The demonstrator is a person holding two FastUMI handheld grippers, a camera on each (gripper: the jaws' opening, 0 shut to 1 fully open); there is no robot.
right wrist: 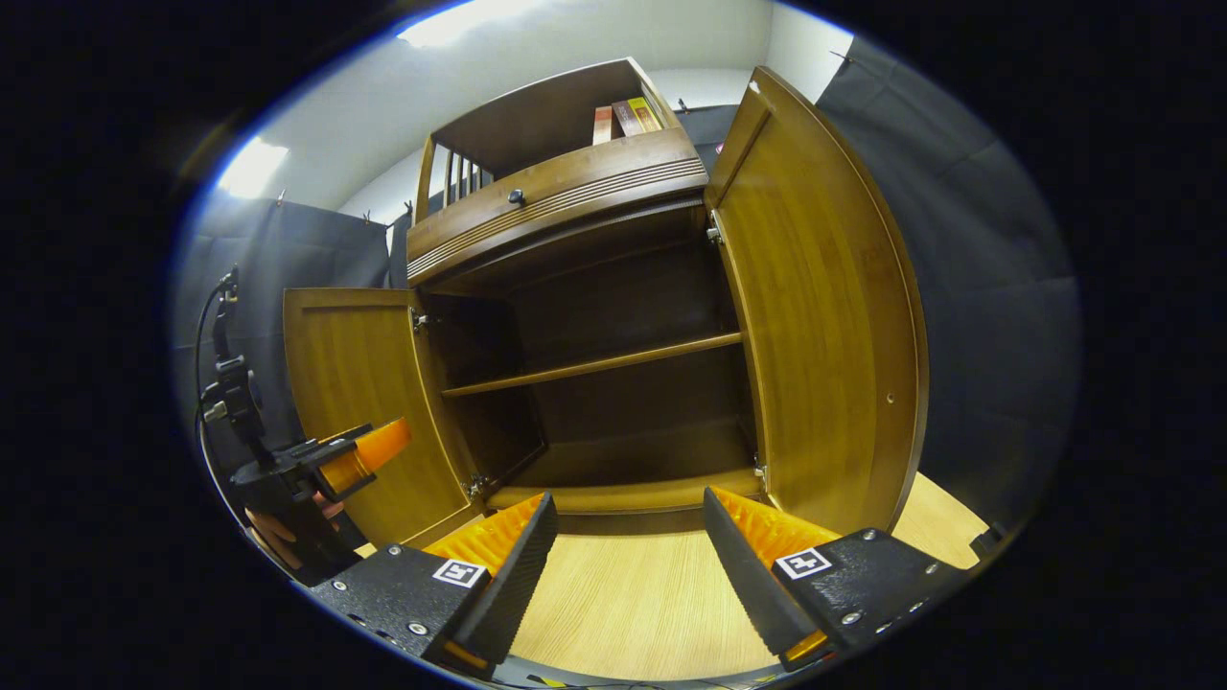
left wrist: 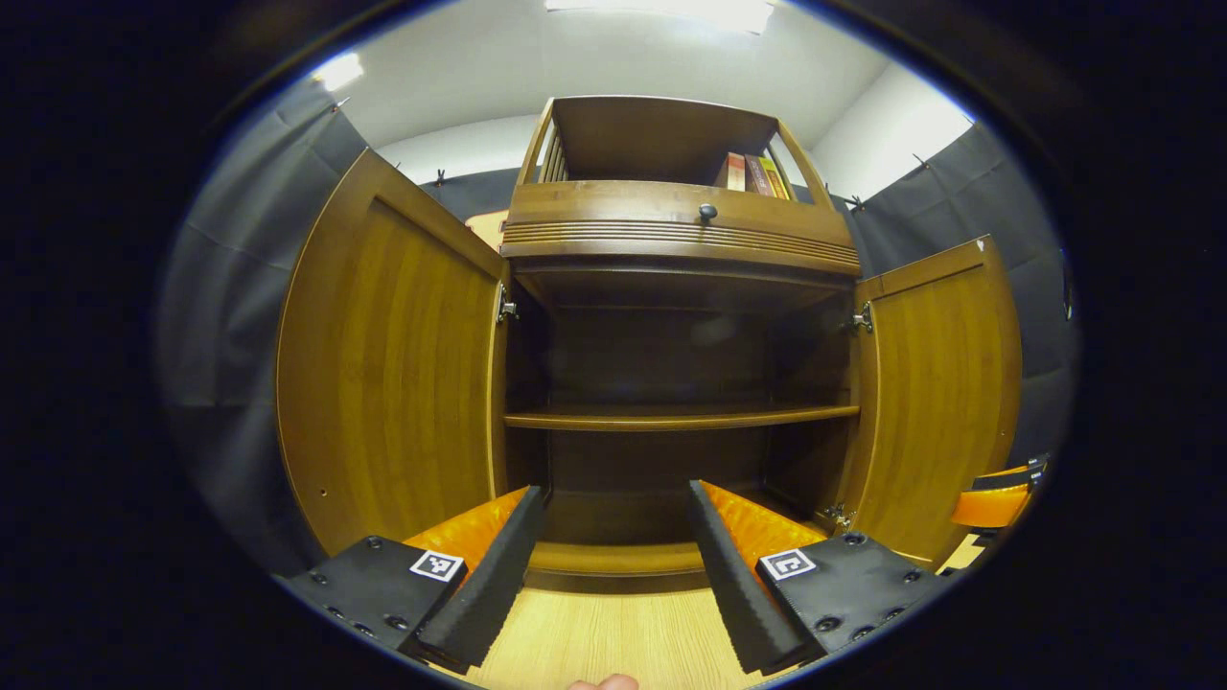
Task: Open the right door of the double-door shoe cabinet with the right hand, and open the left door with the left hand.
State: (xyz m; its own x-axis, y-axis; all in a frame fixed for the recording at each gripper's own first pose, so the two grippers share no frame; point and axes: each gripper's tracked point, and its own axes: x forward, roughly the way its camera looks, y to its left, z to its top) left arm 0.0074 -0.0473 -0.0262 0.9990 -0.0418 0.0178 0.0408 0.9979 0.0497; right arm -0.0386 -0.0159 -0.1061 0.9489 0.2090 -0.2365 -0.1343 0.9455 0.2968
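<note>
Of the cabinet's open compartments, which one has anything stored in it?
The top shelf, above the drawer: a few books stand at its right end. The two compartments behind the open doors look bare.

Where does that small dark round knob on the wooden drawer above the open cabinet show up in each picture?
Left gripper view: small dark round knob sits top centre, on the drawer front.
Right gripper view: knob sits upper left of centre.
Shared landmark: the wooden middle shelf lies below it in both.
</note>
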